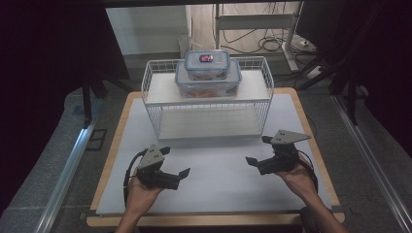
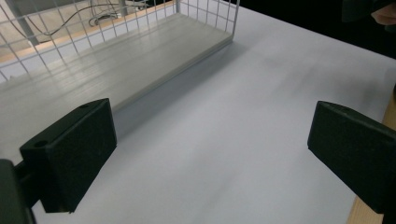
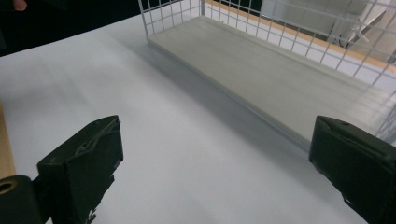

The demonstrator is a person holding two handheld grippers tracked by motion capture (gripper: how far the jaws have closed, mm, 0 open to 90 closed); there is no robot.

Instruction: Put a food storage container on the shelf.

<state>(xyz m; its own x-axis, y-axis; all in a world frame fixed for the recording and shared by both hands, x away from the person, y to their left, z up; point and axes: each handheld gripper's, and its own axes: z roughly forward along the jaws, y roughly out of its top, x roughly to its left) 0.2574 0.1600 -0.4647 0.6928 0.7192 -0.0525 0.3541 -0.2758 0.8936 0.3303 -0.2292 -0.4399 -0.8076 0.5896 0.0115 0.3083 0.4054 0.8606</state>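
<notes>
White wire rack, stacked clear plastic containers on top, both hand-held grippers spread, empty.

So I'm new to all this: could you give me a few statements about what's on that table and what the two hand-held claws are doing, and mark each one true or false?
1. Two lidded plastic containers are stacked, the smaller container on the larger container. True.
2. The containers sit on the lower shelf of the white wire rack. False: they sit on the upper shelf; the lower shelf is bare.
3. The left gripper has its jaws apart with nothing between them. True.
4. The right gripper is clamped on a container. False: it is open and empty, over the white table surface.
5. Both grippers are inside the rack. False: both are in front of it.
</notes>
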